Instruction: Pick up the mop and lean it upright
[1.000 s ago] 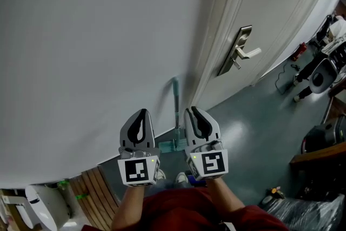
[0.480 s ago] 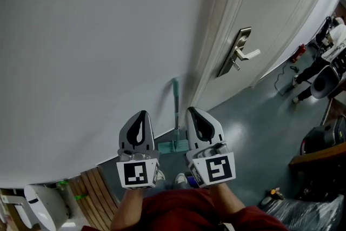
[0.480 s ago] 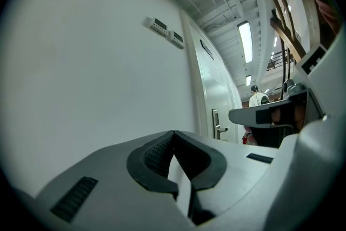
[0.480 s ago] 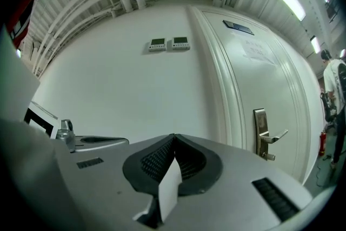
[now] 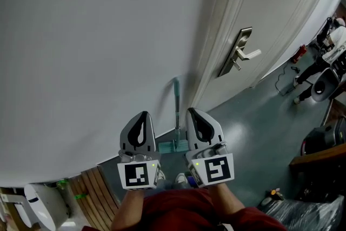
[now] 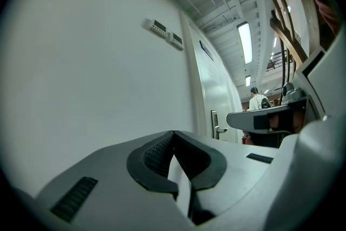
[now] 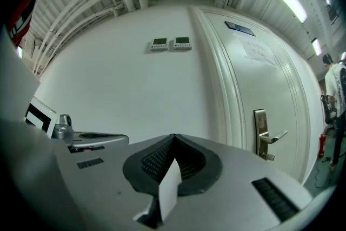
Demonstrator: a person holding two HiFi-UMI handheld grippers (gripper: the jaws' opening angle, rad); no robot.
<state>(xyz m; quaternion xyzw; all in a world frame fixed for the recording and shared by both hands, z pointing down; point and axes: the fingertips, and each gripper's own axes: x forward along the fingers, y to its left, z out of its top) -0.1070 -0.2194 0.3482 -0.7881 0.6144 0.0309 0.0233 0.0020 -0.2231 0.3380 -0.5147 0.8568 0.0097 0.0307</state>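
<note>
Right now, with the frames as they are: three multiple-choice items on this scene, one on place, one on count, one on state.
1. Where is the mop?
A) flat on the floor
B) upright against the wall, just left of the door frame
C) in a gripper

2. How many control panels are on the wall?
A) one
B) two
C) four

3. The right gripper is:
A) shut and empty
B) shut on the mop
C) wide open

Answers:
1 B: it stands against the wall by the frame, clear of both grippers.
2 B: the right gripper view shows a pair side by side.
3 A: its jaws meet with nothing between them.
</note>
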